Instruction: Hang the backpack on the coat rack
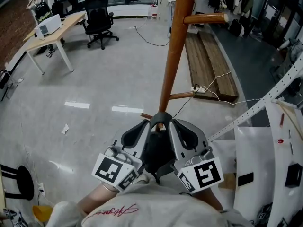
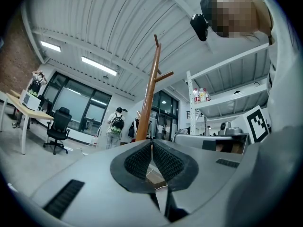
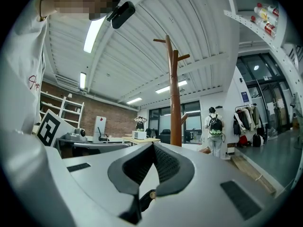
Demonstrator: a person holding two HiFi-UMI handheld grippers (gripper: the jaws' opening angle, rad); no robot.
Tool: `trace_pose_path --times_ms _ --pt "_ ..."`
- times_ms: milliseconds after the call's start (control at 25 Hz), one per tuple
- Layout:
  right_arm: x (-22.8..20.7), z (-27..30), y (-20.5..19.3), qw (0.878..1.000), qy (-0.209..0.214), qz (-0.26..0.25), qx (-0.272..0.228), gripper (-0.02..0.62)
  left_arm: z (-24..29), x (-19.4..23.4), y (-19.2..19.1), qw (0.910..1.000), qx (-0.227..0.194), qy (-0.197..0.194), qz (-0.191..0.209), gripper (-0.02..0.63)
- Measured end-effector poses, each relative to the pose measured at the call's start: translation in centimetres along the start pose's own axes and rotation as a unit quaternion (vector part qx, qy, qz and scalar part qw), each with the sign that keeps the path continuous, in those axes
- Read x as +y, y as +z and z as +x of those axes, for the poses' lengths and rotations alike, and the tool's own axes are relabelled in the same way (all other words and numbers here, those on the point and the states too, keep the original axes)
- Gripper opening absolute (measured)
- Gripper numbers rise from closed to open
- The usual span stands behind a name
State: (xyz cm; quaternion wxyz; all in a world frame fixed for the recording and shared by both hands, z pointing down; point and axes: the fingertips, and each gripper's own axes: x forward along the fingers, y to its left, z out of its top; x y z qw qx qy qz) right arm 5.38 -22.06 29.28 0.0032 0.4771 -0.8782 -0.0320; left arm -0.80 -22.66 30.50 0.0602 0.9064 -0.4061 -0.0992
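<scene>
1. Head view: the left gripper (image 1: pixel 139 131) and right gripper (image 1: pixel 182 129) sit side by side close to the person's chest. Both aim at the wooden coat rack (image 1: pixel 176 46), which stands just ahead of them. A bare peg (image 1: pixel 206 18) juts out to the right, higher up the pole. I cannot pick out any backpack here, and neither tool carries one.

2. Left gripper view: the left gripper (image 2: pixel 151 145) is clenched, ribbed pads meeting at the tips with nothing between them. The coat rack (image 2: pixel 147 103) rises straight beyond the jaws. The only backpack (image 2: pixel 116 123) visible, green and black, is on the back of a standing figure (image 2: pixel 113 136) well beyond the rack. Whether this is the one to hang I cannot tell.

3. Right gripper view: the right gripper (image 3: pixel 152 148) is likewise clamped on nothing. The coat rack (image 3: pixel 175 103) is ahead, and the backpack (image 3: pixel 215 125) is far to its right.

A backpack is probably soft and saggy, moderately heavy, and likely to swing. The top carry loop is the best place to pinch, held open enough to slip over a peg.
</scene>
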Motion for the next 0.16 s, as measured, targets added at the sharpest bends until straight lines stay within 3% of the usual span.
trace_pose_path --times_ms 160 --pt "-0.13 -0.02 -0.12 1.000 -0.003 0.005 0.000 0.017 0.03 0.10 0.24 1.0000 -0.004 0.001 0.002 0.021"
